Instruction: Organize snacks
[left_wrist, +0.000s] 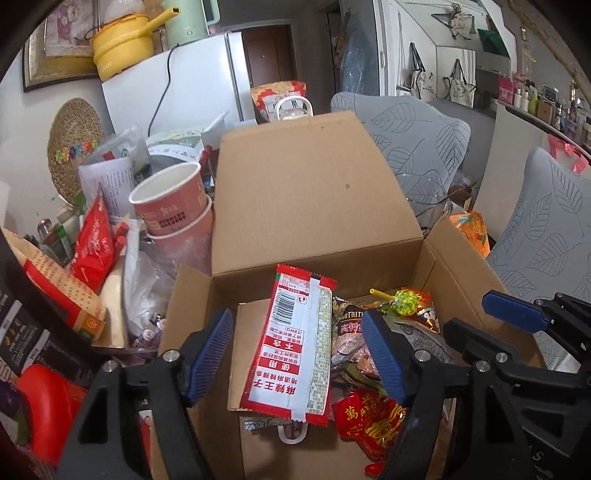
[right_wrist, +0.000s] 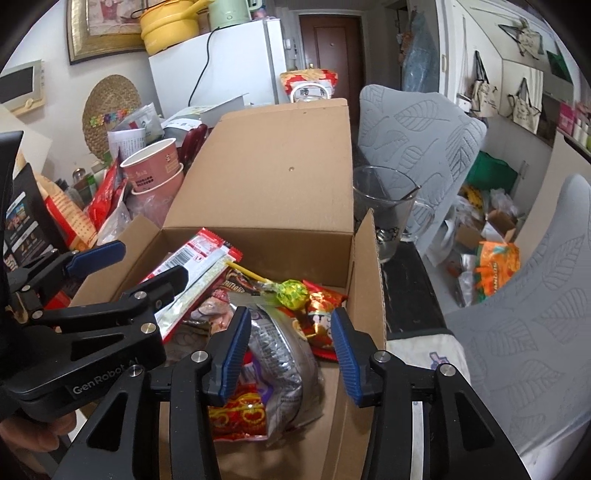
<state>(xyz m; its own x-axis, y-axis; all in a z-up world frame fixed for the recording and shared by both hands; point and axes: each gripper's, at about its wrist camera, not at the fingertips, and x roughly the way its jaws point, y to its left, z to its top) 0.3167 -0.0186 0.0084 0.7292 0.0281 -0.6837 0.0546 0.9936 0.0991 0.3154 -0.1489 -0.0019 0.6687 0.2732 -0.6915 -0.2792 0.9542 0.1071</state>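
An open cardboard box (left_wrist: 314, 203) holds several snack packets, its lid flap standing up at the back. A long red-and-white packet (left_wrist: 291, 343) leans in the box between the fingers of my left gripper (left_wrist: 297, 354), which is open and clear of it on both sides. To its right lie a green-yellow lollipop (left_wrist: 406, 301) and a red foil packet (left_wrist: 369, 417). In the right wrist view, my right gripper (right_wrist: 290, 354) hangs open over a silver bag (right_wrist: 280, 354) inside the box (right_wrist: 266, 177). The lollipop (right_wrist: 291, 291) lies just beyond it. The left gripper (right_wrist: 133, 267) shows at the left.
Stacked pink paper cups (left_wrist: 170, 199), red packets and papers crowd the table left of the box. A glass mug (right_wrist: 384, 210) stands right of the box. Grey leaf-patterned chairs (left_wrist: 417, 136) are behind and to the right. An orange bag (right_wrist: 496, 266) lies on the floor.
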